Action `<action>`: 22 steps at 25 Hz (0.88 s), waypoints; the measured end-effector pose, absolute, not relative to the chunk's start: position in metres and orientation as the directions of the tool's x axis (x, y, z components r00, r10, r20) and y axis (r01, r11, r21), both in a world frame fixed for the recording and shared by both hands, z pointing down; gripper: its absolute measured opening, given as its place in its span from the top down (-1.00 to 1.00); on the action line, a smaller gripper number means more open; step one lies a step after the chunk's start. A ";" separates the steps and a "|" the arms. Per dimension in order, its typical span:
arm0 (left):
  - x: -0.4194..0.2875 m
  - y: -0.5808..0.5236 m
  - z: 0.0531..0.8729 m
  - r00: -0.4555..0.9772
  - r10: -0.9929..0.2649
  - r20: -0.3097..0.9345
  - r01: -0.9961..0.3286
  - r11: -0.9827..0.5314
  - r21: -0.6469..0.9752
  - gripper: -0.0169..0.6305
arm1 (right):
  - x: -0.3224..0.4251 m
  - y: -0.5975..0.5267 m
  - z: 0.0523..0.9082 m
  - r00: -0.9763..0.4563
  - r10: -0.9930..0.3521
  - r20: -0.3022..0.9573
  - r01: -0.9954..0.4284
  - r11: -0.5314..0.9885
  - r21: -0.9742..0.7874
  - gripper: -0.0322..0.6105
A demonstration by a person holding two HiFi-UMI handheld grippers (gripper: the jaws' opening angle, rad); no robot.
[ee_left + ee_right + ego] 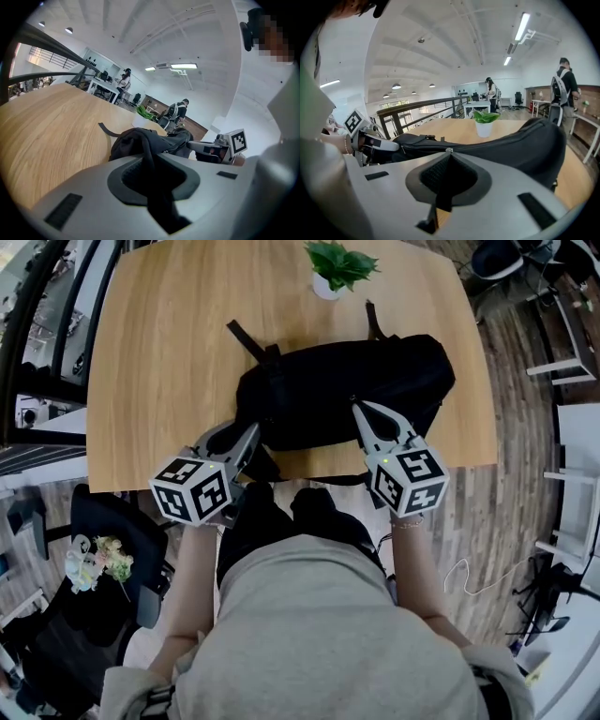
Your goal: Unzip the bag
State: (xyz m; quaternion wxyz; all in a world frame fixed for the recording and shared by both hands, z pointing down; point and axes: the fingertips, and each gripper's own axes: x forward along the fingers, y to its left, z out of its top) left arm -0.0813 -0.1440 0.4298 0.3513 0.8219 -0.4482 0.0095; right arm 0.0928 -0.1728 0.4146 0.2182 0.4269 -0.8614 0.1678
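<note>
A black backpack [347, 381] lies on its side near the front edge of the wooden table [169, 352]. My left gripper [255, 430] is at the bag's left end, shut on a fold of black bag fabric [149, 154] that runs down between its jaws. My right gripper [357, 407] sits on the bag's near side toward the right. It is shut on the zipper pull [448, 151], whose small metal piece shows at the jaw tips with a black tab trailing between the jaws. The zipper line [497, 145] runs along the bag. Each gripper appears in the other's view: the right gripper [206, 147], the left gripper [379, 143].
A small potted plant [337, 266] in a white pot stands at the table's far edge behind the bag. Two bag straps [246, 338] trail onto the wood. A black chair [103, 521] stands at the left below the table. People stand far off in the room.
</note>
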 end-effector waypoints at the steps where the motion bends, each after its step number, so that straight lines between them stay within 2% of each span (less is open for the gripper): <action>1: -0.082 -0.144 0.430 0.579 -0.742 0.336 -0.756 -0.334 0.563 0.74 | 0.097 -0.175 0.414 -0.548 -0.659 0.516 -0.804 0.584 -0.108 0.87; 8: -0.085 -0.142 0.430 0.439 -0.819 0.369 -0.818 -0.194 0.542 0.72 | 0.108 -0.180 0.406 -0.620 -0.610 0.494 -0.750 0.645 -0.145 0.87; 11: -0.085 -0.140 0.427 0.354 -0.849 0.391 -0.868 -0.143 0.475 0.66 | 0.108 -0.182 0.404 -0.655 -0.585 0.478 -0.724 0.667 -0.177 0.87; 15: -0.091 -0.131 0.417 0.237 -0.881 0.410 -0.930 -0.083 0.359 0.31 | 0.109 -0.185 0.400 -0.703 -0.538 0.465 -0.679 0.702 -0.215 0.87; 17: -0.095 -0.129 0.403 0.177 -0.901 0.397 -0.951 -0.053 0.303 0.24 | 0.110 -0.185 0.399 -0.718 -0.520 0.463 -0.661 0.716 -0.222 0.87; 19: -0.092 -0.131 0.387 0.155 -0.914 0.375 -0.968 -0.065 0.242 0.22 | 0.109 -0.185 0.398 -0.729 -0.506 0.461 -0.648 0.727 -0.226 0.87; 22: -0.064 -0.139 0.364 0.210 -0.918 0.337 -0.974 -0.164 0.159 0.22 | 0.108 -0.183 0.398 -0.749 -0.485 0.451 -0.625 0.744 -0.238 0.87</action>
